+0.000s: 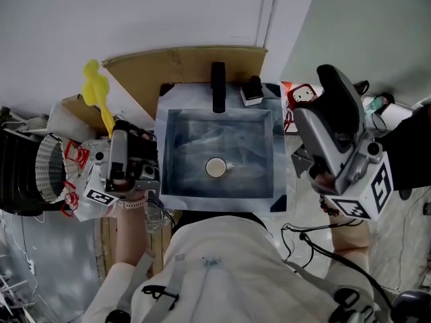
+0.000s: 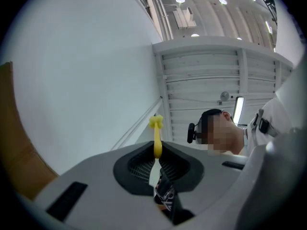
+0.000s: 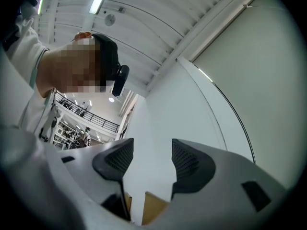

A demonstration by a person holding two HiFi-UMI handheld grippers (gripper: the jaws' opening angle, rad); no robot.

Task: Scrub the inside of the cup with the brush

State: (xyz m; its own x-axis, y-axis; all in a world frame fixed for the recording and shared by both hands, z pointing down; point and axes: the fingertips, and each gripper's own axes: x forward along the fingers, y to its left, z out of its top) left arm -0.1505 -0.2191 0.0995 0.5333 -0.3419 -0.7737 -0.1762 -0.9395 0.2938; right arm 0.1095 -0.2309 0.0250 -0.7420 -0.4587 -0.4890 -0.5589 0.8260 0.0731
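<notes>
a: which claw has the brush?

b: my left claw (image 2: 157,161). its two pads are pressed tight on the thin handle of the yellow plastic brush (image 2: 157,137). the brush sticks out past the tips, its knobbly head at the far end against the plain white wall (image 2: 86,71). from the head view that claw is raised at the left of the square blue-grey sink (image 1: 176,184), over the clutter beside it and not over the basin.

a: and the cup?

b: the small round pale cup (image 1: 215,168) stands upright, mouth up, on the bottom of the sink near the middle. it's well apart from both claws and nothing touches it. the brush is outside the cup, up and off to the left.

a: your right claw?

b: my right claw (image 3: 152,163) has its jaws apart, with nothing between the ribbed pads. through the gap i see only wall and an edge of the brown cardboard sheet (image 1: 168,69). it's raised at the right of the sink and tilted upward.

a: anything else by the sink?

b: a black tap (image 1: 217,86) stands at the back rim, in line with the cup. the cardboard leans against the wall behind it.
</notes>
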